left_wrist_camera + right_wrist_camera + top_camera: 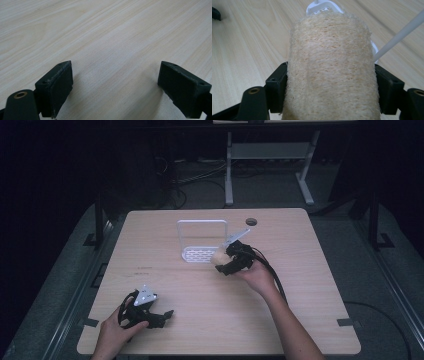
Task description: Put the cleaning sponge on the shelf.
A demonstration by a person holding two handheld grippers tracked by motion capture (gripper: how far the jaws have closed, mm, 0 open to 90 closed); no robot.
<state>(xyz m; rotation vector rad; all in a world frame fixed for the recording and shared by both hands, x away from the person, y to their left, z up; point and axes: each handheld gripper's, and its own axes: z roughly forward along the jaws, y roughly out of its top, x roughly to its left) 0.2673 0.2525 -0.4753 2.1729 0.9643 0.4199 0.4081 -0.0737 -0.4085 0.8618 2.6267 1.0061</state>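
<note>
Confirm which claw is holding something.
The right claw: its jaws clamp a beige loofah sponge beside the white rack. The left claw stands open over bare table.

Hidden and cut off

From above, my right gripper (226, 261) covers most of the loofah (218, 257) and the rack's (202, 221) near right corner. In my right gripper view the loofah (332, 67) hides most of the rack (323, 5), and its near end runs off the bottom edge.
</note>
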